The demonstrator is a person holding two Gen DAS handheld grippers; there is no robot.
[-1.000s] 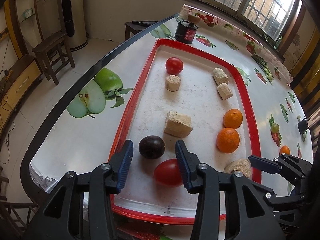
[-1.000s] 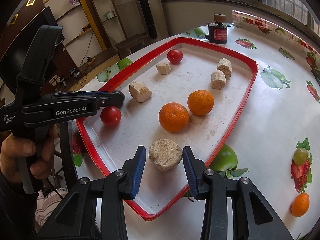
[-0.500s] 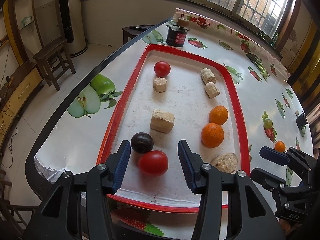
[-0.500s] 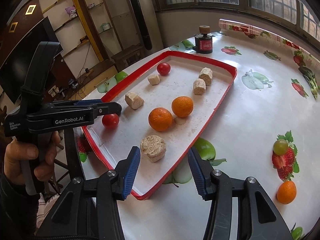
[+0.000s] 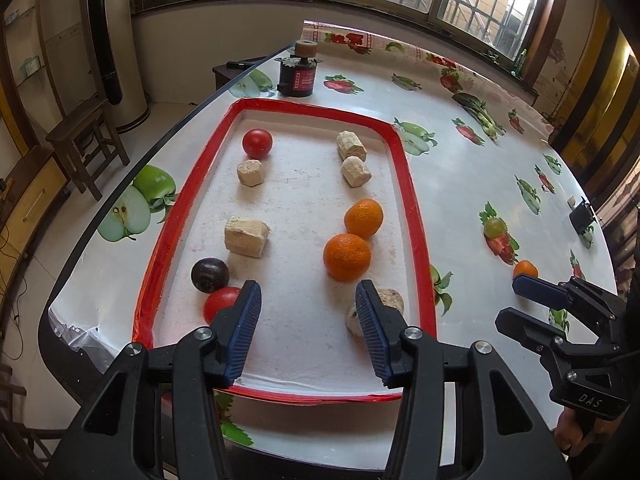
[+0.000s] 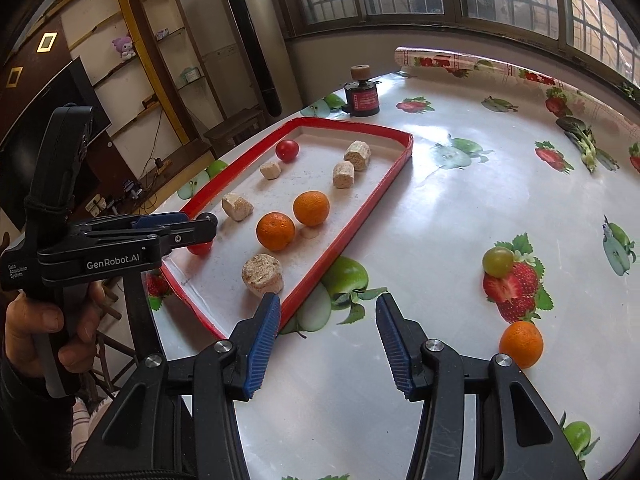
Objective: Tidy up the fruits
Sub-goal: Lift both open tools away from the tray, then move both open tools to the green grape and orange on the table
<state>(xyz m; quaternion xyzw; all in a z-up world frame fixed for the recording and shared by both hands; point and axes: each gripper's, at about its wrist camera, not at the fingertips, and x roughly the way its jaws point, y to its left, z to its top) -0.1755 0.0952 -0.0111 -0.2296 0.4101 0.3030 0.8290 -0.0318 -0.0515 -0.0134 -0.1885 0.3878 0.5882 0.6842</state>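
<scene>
A red-rimmed tray (image 5: 416, 216) holds two oranges (image 5: 347, 257), a far tomato (image 5: 257, 143), a near tomato (image 5: 218, 304), a dark plum (image 5: 210, 275) and several beige blocks (image 5: 246, 237). A third orange (image 6: 521, 344) lies loose on the tablecloth right of the tray. My left gripper (image 5: 308, 332) is open and empty above the tray's near end. My right gripper (image 6: 326, 346) is open and empty over the tablecloth, right of the tray's near corner, with the loose orange to its right. The tray also shows in the right wrist view (image 6: 360, 216).
A dark jar with a cork lid (image 5: 302, 72) stands beyond the tray's far end. The table's black edge (image 5: 120, 184) runs along the left, with a wooden stool (image 5: 84, 136) on the floor below. The tablecloth has printed fruit pictures (image 6: 512, 280).
Both grippers have pulled back and up from the tray. The right gripper has left the round beige block and swung right over the tablecloth. The left has drifted right of the plum and tomato.
</scene>
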